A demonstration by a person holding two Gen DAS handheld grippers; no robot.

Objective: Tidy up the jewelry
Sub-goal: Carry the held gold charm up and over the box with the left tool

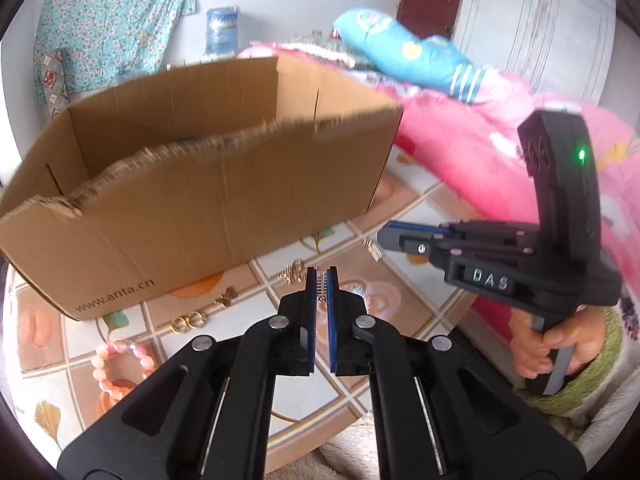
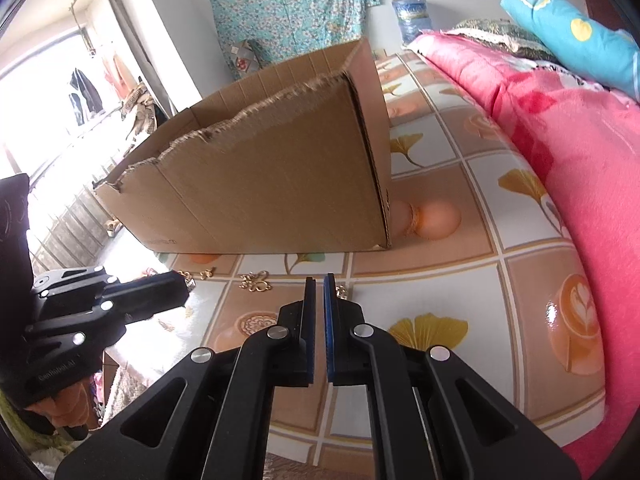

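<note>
An open cardboard box [image 1: 192, 200] stands on the patterned tablecloth [image 1: 408, 216]; it also shows in the right wrist view [image 2: 272, 184]. My left gripper [image 1: 321, 280] is shut on a small silver comb-like jewelry piece [image 1: 320, 286], held above the cloth before the box. Gold jewelry lies on the cloth: a pair of rings [image 1: 188, 322], a clasp piece [image 1: 226, 298], a small cluster [image 1: 292, 272] and a thin comb-like piece [image 1: 373, 249]. A pink bead bracelet [image 1: 120, 364] lies at the left. My right gripper [image 2: 319, 280] is nearly shut with nothing seen between its pads; a gold piece [image 2: 341, 291] peeks beside it.
A pink quilt [image 2: 580, 168] lines the right side of the cloth, with a blue pillow [image 1: 408, 52] on it. In the right wrist view gold pieces [image 2: 256, 282] lie before the box, and the left gripper [image 2: 152, 294] reaches in from the left. The right gripper [image 1: 404, 238] shows at the right.
</note>
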